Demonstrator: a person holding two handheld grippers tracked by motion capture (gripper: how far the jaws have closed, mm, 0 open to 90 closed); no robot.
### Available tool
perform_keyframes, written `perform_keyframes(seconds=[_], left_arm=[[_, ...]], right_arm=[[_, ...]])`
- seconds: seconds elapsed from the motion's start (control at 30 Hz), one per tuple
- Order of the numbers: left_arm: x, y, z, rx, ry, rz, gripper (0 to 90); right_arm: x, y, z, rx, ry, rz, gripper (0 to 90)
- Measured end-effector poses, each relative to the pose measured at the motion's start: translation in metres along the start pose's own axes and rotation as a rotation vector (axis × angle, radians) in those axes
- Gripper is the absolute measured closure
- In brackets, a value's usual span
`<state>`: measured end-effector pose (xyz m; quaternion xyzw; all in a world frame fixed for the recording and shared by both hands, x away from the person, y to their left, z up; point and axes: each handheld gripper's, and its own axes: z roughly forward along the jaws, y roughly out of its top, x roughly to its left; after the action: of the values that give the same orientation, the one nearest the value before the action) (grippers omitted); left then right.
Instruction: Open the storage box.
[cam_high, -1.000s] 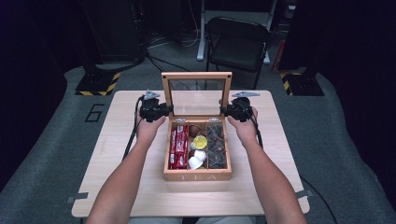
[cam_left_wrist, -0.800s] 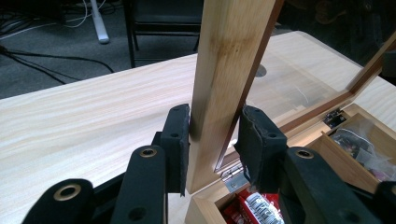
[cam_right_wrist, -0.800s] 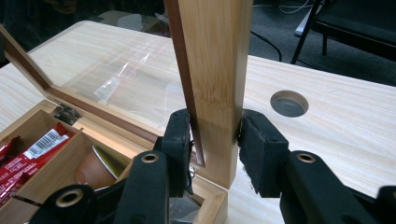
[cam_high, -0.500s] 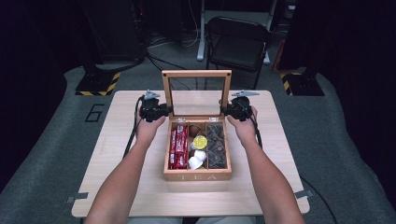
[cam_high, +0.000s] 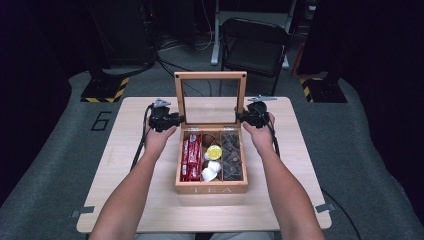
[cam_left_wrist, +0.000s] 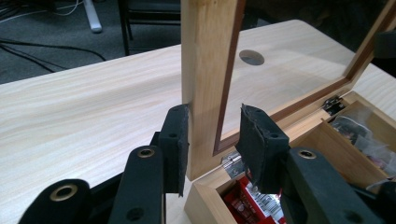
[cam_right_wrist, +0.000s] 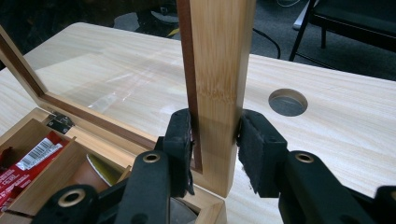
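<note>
From the high view, a wooden tea box (cam_high: 211, 189) sits on the table (cam_high: 125, 200) with its glass-paned lid (cam_high: 210, 76) standing upright at the far edge. The left gripper (cam_high: 176, 120) meets the lid's left upright from the outside, and the right gripper (cam_high: 241, 118) meets the right upright, so the lid stands between the two grippers. The open box lies just toward the person from both grippers, between the forearms. Inside it, red packets (cam_high: 191, 156) fill the compartment nearest the left gripper, small pods (cam_high: 212, 160) sit in the middle one, and dark packets (cam_high: 231, 157) fill the one nearest the right gripper.

In the left gripper view, the lid's pale wooden upright (cam_left_wrist: 205, 70) rises between the jaws. One pad (cam_left_wrist: 175, 144) lies flat against the outer face of the wood; the other pad (cam_left_wrist: 259, 140) sits on the glass side, and a narrow gap shows between it and the frame, so a full pinch cannot be confirmed here. The box corner (cam_left_wrist: 205, 198) lies right beneath the jaws, with red packets (cam_left_wrist: 243, 200) just past it.

In the right gripper view, the other upright (cam_right_wrist: 217, 70) stands squarely between the jaws, and both pads (cam_right_wrist: 180, 140) press against its two faces, pinching it low down near the box rim (cam_right_wrist: 205, 198). A hinge (cam_right_wrist: 60, 122) and the red packets (cam_right_wrist: 28, 163) lie off to the side of the jaws, inside the box.
</note>
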<state>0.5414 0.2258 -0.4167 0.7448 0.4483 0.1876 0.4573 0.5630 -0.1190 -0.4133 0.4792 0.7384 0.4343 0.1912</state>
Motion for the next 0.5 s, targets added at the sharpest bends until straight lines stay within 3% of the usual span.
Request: perform_keyframes(seconds=[0.03,0.07,0.17,0.2,0.23,0.3,0.37,0.4,0.47,0.5], left_arm=[[-0.002,-0.001,0.0,-0.005,-0.002,-0.029,63.7],[-0.001,-0.001,-0.001,0.001,-0.005,-0.01,63.7],[-0.001,-0.004,-0.004,-0.001,-0.016,-0.027,63.5],[-0.003,-0.005,-0.004,-0.008,-0.017,-0.055,63.4],[-0.002,-0.005,-0.005,-0.004,-0.019,-0.031,63.4],[-0.003,-0.006,-0.006,-0.01,-0.023,-0.047,63.0],[-0.001,-0.006,-0.008,-0.009,-0.021,-0.026,62.8],[-0.002,-0.007,-0.009,-0.007,-0.02,-0.038,62.6],[-0.002,-0.007,-0.01,-0.018,-0.018,-0.032,62.2],[-0.001,-0.007,-0.011,-0.015,-0.022,-0.023,62.0]], right_arm=[[-0.001,0.0,0.001,-0.003,0.001,-0.003,64.8],[-0.001,0.0,0.001,-0.002,0.001,0.001,64.8],[-0.002,0.001,0.003,-0.004,-0.003,0.002,64.9],[-0.002,0.001,0.004,-0.004,-0.004,0.007,65.0],[-0.001,0.001,0.005,0.004,-0.012,0.016,65.0],[-0.002,0.002,0.006,0.011,-0.015,0.014,65.3],[-0.004,0.002,0.005,0.022,-0.024,0.027,77.0],[-0.007,0.002,0.003,0.022,-0.021,0.053,81.7],[-0.014,0.001,0.002,0.015,0.026,0.116,81.6],[-0.014,0.001,0.001,0.007,0.029,0.123,81.7]])
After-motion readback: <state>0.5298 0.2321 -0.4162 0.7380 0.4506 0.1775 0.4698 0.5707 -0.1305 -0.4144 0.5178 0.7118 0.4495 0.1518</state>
